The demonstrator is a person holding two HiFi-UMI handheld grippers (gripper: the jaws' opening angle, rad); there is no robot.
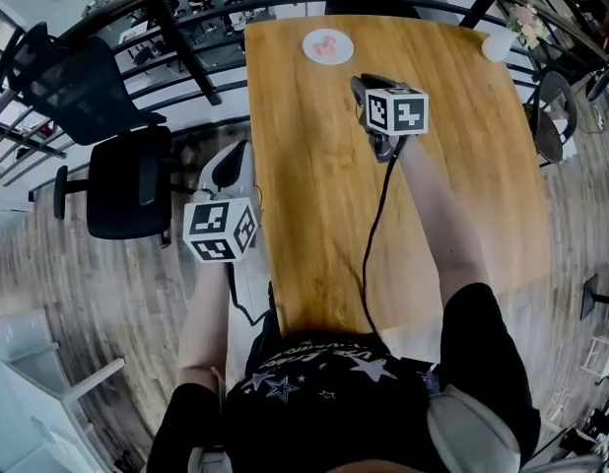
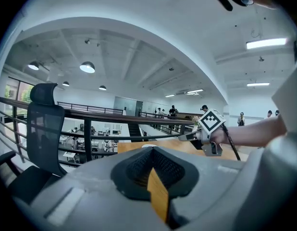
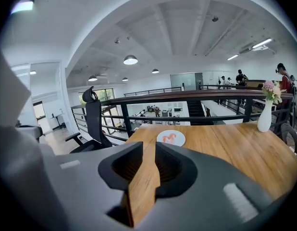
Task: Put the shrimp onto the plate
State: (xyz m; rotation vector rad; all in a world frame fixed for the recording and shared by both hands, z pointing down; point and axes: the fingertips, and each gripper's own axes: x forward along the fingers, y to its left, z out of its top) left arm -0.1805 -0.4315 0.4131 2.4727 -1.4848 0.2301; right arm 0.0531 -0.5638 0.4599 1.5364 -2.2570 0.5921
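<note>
Resting on the plate [image 1: 310,39], the shrimp [image 1: 330,46] sits at top centre of the head view, at the far end of the wood surface [image 1: 314,225]. In the right gripper view the plate [image 3: 161,141] w/ the shrimp [image 3: 170,138] lies mid-frame, just above the jaws.

The right hand-held gripper [image 1: 365,85] is over the surface, upper centre of the head view, near the plate but apart from it, nose twd it. Marker cube on top; a cable [image 1: 372,254] trails down-frame twd the person. In its own view the right hand-held gripper [image 3: 144,174] has its jaws only a narrow slit apart, bare wood showing thru the gap, nothing betw them.

The left hand-held gripper [image 1: 231,168] is off the surface's left edge, centre-left of the head view, over the floor [image 1: 107,294], well apart from the plate. In its own view the left hand-held gripper [image 2: 156,179] likewise has its jaws a thin slit apart, holding nothing; the right hand-held gripper [image 2: 199,134] shows at right of that frame.

A vase [image 1: 499,43] w/ flowers stands at the surface's far right corner: upper right in the head view, right edge of the right gripper view [image 3: 264,118]. A black chair [image 1: 127,180] is at left of the head view. A dark railing [image 3: 187,96] runs behind the surface's far edge.
</note>
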